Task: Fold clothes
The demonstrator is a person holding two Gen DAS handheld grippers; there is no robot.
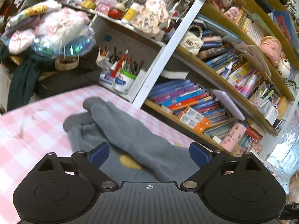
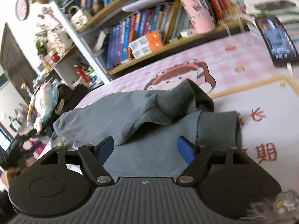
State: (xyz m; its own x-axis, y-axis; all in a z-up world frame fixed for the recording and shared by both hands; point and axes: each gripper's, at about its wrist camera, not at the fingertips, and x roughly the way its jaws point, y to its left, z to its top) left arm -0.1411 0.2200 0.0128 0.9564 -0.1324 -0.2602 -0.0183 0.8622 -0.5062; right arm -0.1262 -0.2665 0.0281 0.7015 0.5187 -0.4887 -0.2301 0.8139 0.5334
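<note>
A grey fleece garment (image 1: 130, 136) lies crumpled on the pink checked table cover (image 1: 37, 127), one sleeve folded across its body. My left gripper (image 1: 149, 155) hovers just above its near part, jaws wide open and empty. In the right wrist view the same garment (image 2: 145, 112) lies on the cover (image 2: 243, 74) with a sleeve bunched on top. My right gripper (image 2: 145, 151) is open and empty, just over the garment's near edge.
A bookshelf (image 1: 214, 93) full of books stands along the table's far side, also in the right wrist view (image 2: 149, 28). A tub of pens (image 1: 123, 80) and a heap of soft toys (image 1: 50, 31) sit at the back. A phone (image 2: 276, 37) lies on the table.
</note>
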